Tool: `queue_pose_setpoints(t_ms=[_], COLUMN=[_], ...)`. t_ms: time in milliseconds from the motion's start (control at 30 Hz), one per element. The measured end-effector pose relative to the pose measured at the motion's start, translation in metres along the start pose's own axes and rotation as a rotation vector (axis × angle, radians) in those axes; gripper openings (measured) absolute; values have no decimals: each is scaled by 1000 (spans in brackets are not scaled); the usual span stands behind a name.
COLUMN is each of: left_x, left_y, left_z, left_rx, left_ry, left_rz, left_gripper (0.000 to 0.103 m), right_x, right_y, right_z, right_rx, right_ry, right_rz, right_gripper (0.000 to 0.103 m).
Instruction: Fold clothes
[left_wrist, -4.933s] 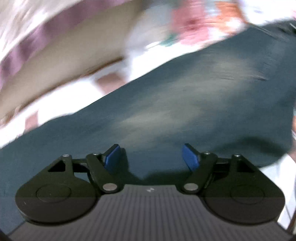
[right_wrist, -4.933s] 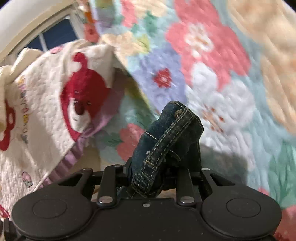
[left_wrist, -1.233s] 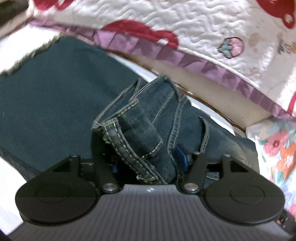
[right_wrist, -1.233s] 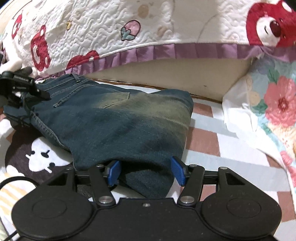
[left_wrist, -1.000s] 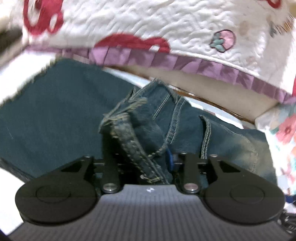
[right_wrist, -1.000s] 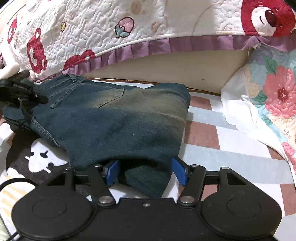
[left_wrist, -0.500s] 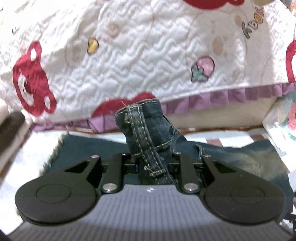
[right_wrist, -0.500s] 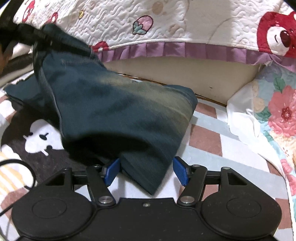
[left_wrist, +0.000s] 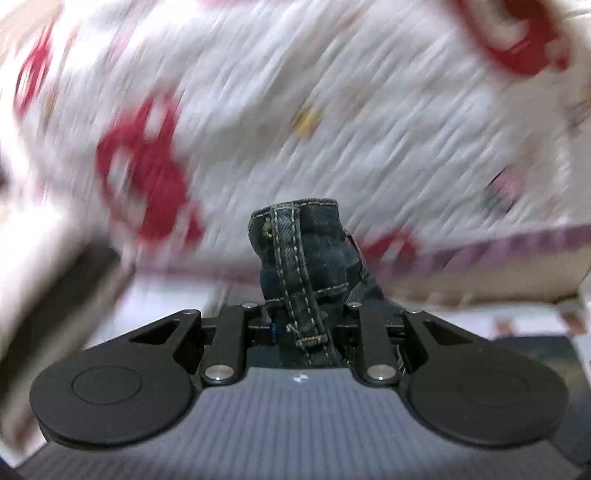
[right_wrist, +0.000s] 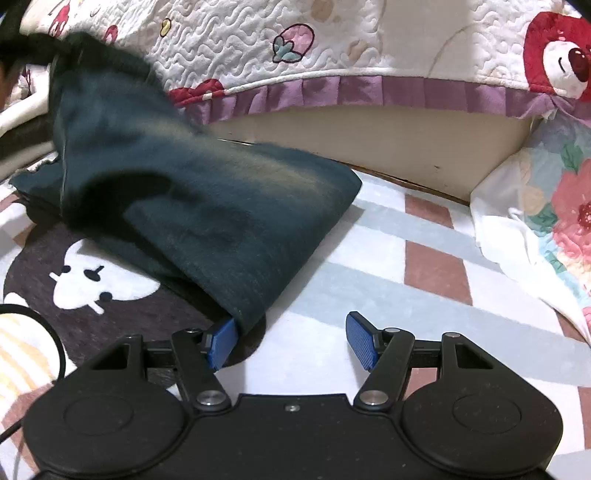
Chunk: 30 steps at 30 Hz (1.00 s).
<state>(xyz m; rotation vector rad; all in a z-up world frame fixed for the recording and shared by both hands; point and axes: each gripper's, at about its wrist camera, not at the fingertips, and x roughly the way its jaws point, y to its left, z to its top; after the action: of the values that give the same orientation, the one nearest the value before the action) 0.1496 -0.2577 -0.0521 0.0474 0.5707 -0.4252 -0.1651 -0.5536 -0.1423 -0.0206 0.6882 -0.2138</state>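
Dark blue jeans (right_wrist: 207, 206) lie partly folded on a patterned bed sheet (right_wrist: 369, 258), their far left end lifted into the air. My left gripper (left_wrist: 301, 328) is shut on the bunched waistband of the jeans (left_wrist: 299, 258), which sticks up between its fingers against a blurred quilt. In the right wrist view the left gripper shows only as a dark blur at the top left. My right gripper (right_wrist: 291, 341) stands open just in front of the near folded corner; its left blue pad (right_wrist: 221, 343) touches the denim edge, its right pad (right_wrist: 360, 343) is over bare sheet.
A white quilt with red bears and a purple frill (right_wrist: 369, 92) hangs over the bed's beige side (right_wrist: 369, 144) behind the jeans. A floral blanket (right_wrist: 554, 221) lies at the right. A dark round cartoon print (right_wrist: 85, 280) marks the sheet at the left.
My left gripper has lifted the waistband higher and swings fast, blurring its view. My right gripper has drawn back, so the folded corner no longer sits between its open fingers.
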Motion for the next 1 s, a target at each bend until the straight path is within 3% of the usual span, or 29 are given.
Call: queue_pose_setpoints(t_ms=[167, 267, 467, 567, 733, 1000], left_x=[12, 17, -19, -14, 36, 10], left_y=[21, 31, 20, 31, 66, 64], left_z=[-26, -38, 1, -5, -60, -45], left_rx=[-59, -85, -2, -59, -185, -112], left_ry=[41, 50, -144, -176, 49, -71], left_rz=[-16, -32, -109, -22, 121, 104], left_gripper=[21, 21, 21, 21, 23, 22], right_x=[-9, -6, -3, -2, -1, -4], right_y=[10, 22, 25, 23, 20, 26], right_z=[6, 4, 1, 2, 2, 2], right_rx=[1, -44, -7, 30, 89, 72], right_ry=[-25, -8, 18, 32, 56, 53], right_rz=[81, 84, 77, 78, 78, 92], right_gripper=[69, 69, 72, 75, 79, 80])
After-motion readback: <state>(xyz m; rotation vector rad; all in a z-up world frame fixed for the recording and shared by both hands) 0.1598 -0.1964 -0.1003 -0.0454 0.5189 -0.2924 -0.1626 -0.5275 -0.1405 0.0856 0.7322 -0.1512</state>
